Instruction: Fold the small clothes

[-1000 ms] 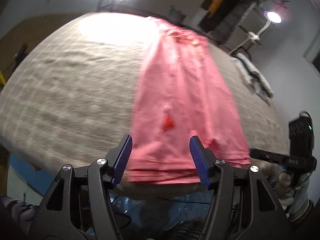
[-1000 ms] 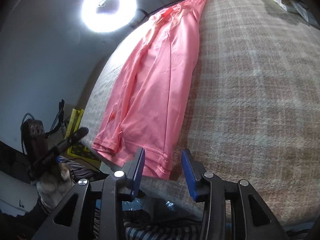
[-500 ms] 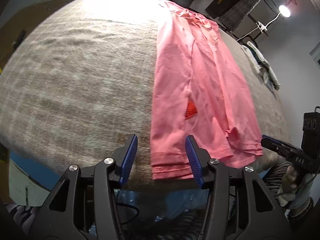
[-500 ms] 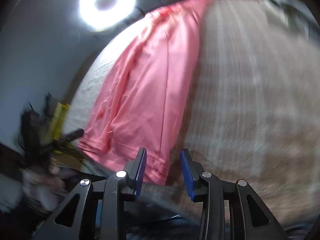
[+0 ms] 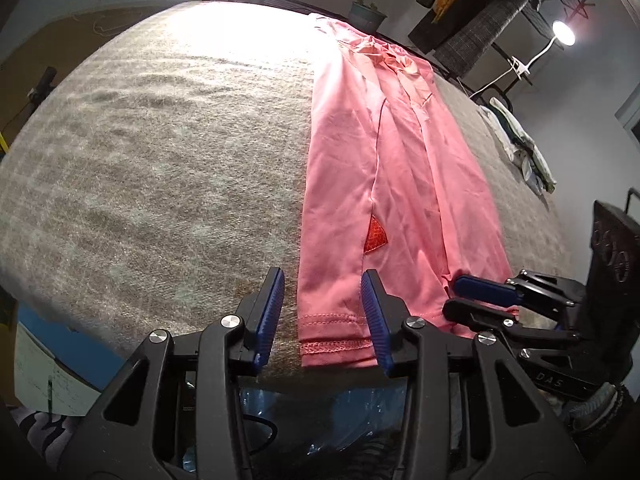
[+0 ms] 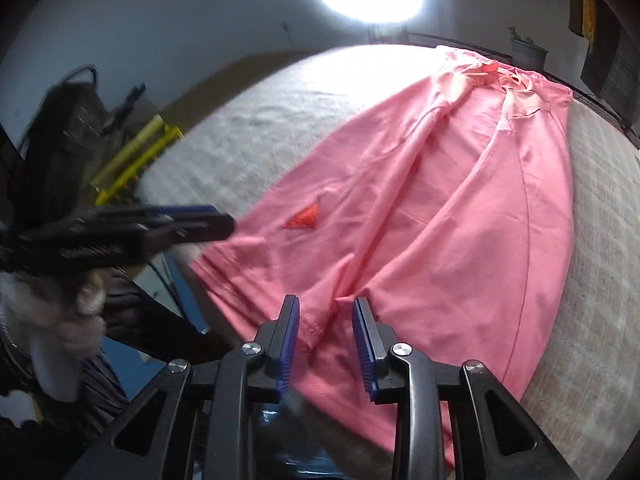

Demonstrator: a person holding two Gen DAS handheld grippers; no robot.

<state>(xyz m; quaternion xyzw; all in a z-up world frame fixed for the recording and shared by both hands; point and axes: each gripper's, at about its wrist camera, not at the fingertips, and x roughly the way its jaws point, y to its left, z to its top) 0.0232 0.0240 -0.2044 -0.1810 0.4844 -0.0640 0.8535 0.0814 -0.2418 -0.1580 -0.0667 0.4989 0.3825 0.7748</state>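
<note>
While the pink shirt (image 5: 392, 184) is lying lengthwise on the beige blanket (image 5: 160, 160), the left gripper (image 5: 322, 312) is straddling its hem corner, jaws apart, and the right gripper (image 6: 325, 344) is gaping over the hem.

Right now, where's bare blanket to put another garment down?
Widest bare patch: blanket left of the shirt. A narrower strip lies between shirt and clothes pile. Crowded at the near hem, where both open claws, left and right, sit.

surface: grey blanket (image 5: 160, 168) | on it: pink shirt (image 5: 400, 184), clothes pile (image 5: 524, 148)
</note>
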